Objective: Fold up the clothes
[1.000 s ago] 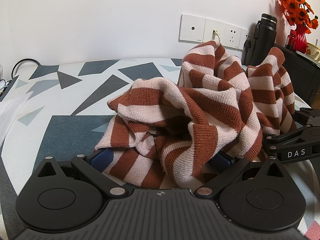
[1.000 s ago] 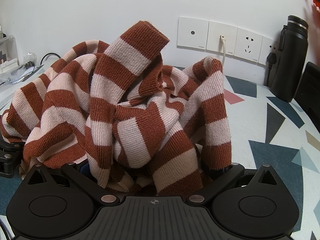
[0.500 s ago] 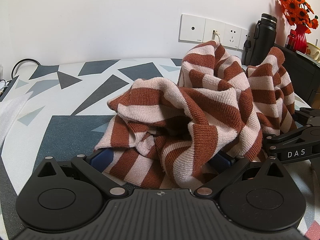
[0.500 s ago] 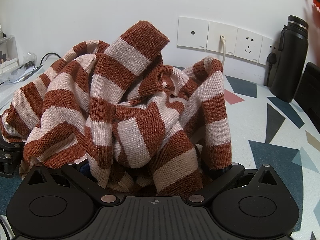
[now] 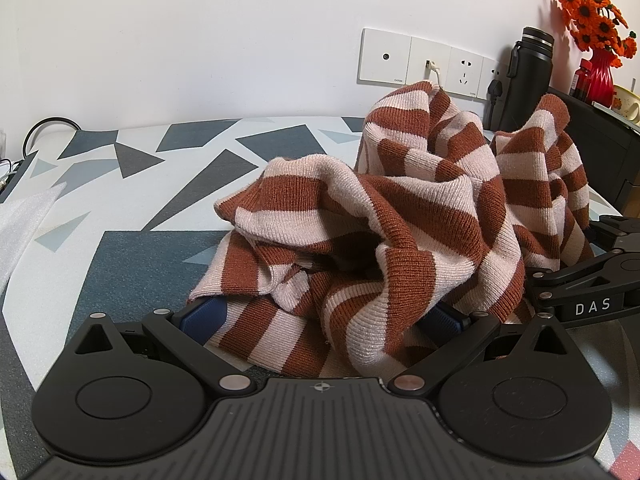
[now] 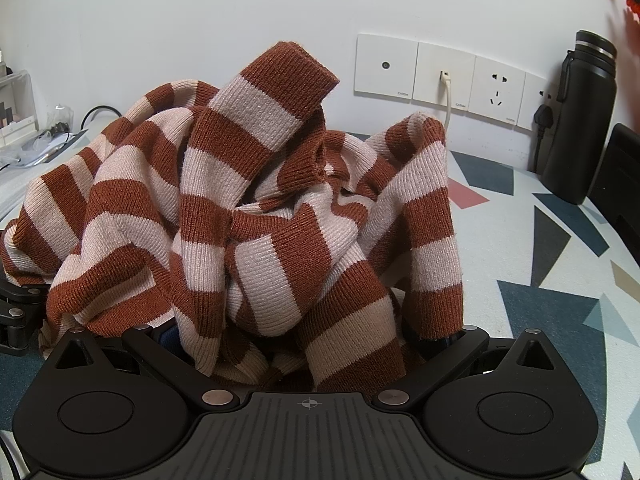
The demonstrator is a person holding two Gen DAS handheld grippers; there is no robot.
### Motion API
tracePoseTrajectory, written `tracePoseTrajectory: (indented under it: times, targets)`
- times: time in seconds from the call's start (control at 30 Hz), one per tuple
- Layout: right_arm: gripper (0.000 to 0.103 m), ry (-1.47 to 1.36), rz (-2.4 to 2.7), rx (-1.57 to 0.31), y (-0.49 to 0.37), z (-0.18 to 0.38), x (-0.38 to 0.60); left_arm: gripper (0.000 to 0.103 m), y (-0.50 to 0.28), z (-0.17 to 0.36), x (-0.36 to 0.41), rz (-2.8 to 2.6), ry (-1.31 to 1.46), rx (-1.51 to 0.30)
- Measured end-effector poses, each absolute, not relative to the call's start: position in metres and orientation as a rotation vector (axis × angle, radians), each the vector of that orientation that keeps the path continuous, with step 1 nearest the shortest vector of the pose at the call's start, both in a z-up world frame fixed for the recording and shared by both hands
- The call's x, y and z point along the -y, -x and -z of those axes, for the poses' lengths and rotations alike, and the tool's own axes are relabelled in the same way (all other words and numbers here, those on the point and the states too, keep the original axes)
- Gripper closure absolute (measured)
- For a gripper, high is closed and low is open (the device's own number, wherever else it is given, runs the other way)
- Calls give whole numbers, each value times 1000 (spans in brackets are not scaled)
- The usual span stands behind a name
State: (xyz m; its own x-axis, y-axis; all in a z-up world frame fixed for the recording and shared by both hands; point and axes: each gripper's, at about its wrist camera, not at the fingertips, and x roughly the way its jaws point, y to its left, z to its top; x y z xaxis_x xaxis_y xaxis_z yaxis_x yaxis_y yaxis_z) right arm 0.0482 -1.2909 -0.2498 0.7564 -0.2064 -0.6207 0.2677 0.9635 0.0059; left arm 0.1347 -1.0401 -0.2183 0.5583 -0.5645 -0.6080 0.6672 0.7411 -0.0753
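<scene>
A rust-and-cream striped knit sweater (image 5: pixel 404 216) lies crumpled in a heap on the patterned table (image 5: pixel 132 264). My left gripper (image 5: pixel 324 314) is open at the heap's near edge. Its blue fingertips (image 5: pixel 202 316) stand wide apart, with loose folds draped between and over them. In the right wrist view the same sweater (image 6: pixel 256 208) piles up high in front of my right gripper (image 6: pixel 310 340), which is open too. Fabric covers most of its fingers. The right gripper's black body (image 5: pixel 592 280) shows at the heap's right side in the left wrist view.
Wall sockets (image 5: pixel 420 62) with a white cable sit behind the heap. A black bottle (image 5: pixel 528 76), a red vase of orange flowers (image 5: pixel 600 40) and a black box (image 5: pixel 600 152) stand at the back right. White foam (image 5: pixel 20 232) lies at the left edge.
</scene>
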Motion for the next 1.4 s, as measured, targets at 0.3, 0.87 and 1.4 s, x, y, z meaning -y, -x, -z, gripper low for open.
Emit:
tracePoseTrajectory:
  times: [0.3, 0.87, 1.4]
  targets:
    - [1, -78, 239, -668, -48, 251, 1288, 0, -135, 218, 1040, 730, -171, -653]
    - [1, -70, 148, -805, -50, 242, 1286, 0, -134, 218, 1040, 729, -173, -654]
    - [1, -106, 76, -821, -34, 232, 1294, 1, -135, 213, 1041, 761, -209, -687]
